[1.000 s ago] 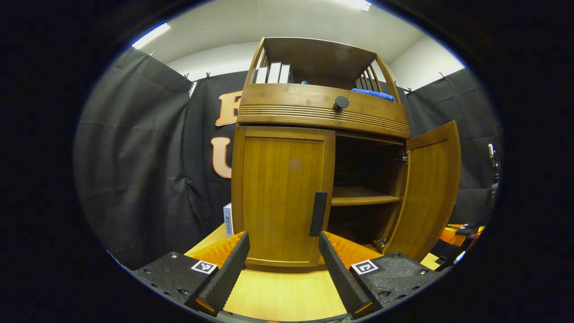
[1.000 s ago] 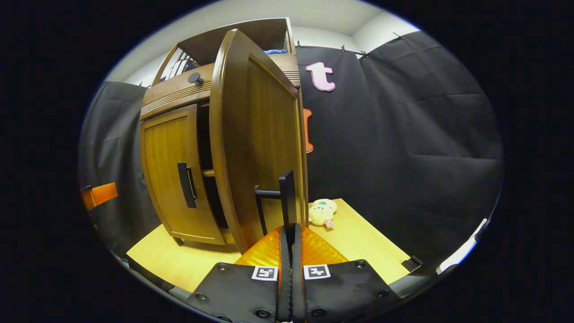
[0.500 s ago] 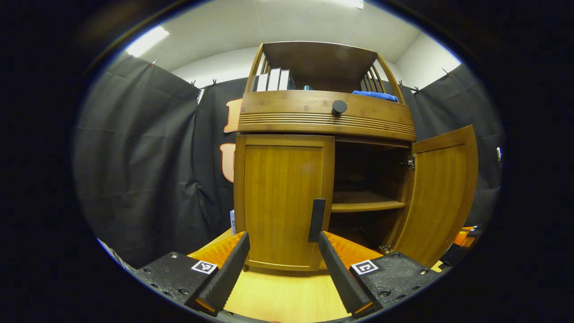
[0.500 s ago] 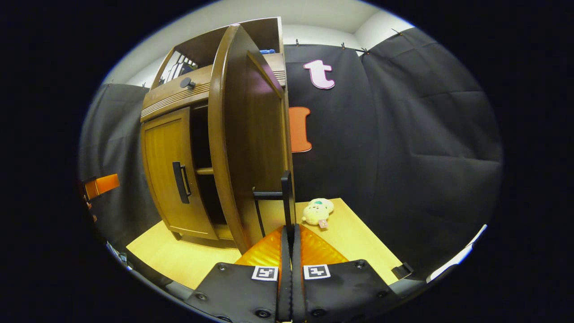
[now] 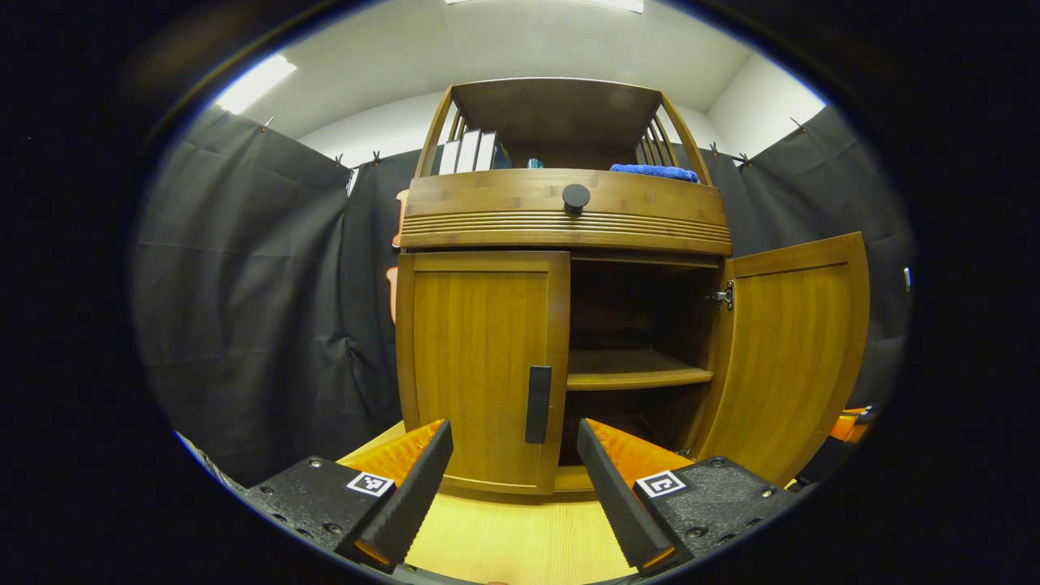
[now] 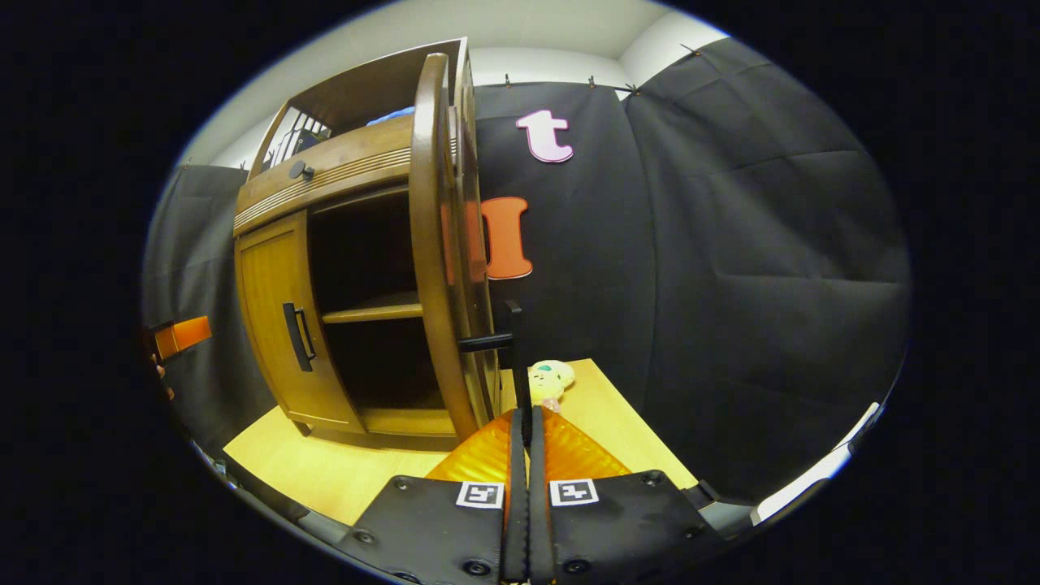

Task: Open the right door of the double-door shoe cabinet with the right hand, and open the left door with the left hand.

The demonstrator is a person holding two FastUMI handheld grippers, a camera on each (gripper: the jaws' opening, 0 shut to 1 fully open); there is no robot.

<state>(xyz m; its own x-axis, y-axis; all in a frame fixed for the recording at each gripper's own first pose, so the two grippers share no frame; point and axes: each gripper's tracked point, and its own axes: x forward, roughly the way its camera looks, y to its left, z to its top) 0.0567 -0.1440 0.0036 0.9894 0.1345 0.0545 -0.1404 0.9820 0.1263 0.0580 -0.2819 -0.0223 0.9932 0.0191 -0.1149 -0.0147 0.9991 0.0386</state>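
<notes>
right door [image 6: 443, 244] swung wider – right tool [image 6: 522, 422] clamps its handle [image 6: 513, 357] | left tool [image 5: 512, 479] gaping, nearer left door's handle [image 5: 538, 404] – unopened

We see the shoe cabinet [image 5: 561, 211] in smooth, satin-glossy wood with visible grain, its left door's handle [image 5: 538, 404] matt black, a shiny metal hinge [image 5: 722, 296], a pale wood-grain tabletop [image 5: 520, 540], matt black cloth walls [image 6: 731, 268] and a fuzzy plush toy [image 6: 550, 379]
</notes>
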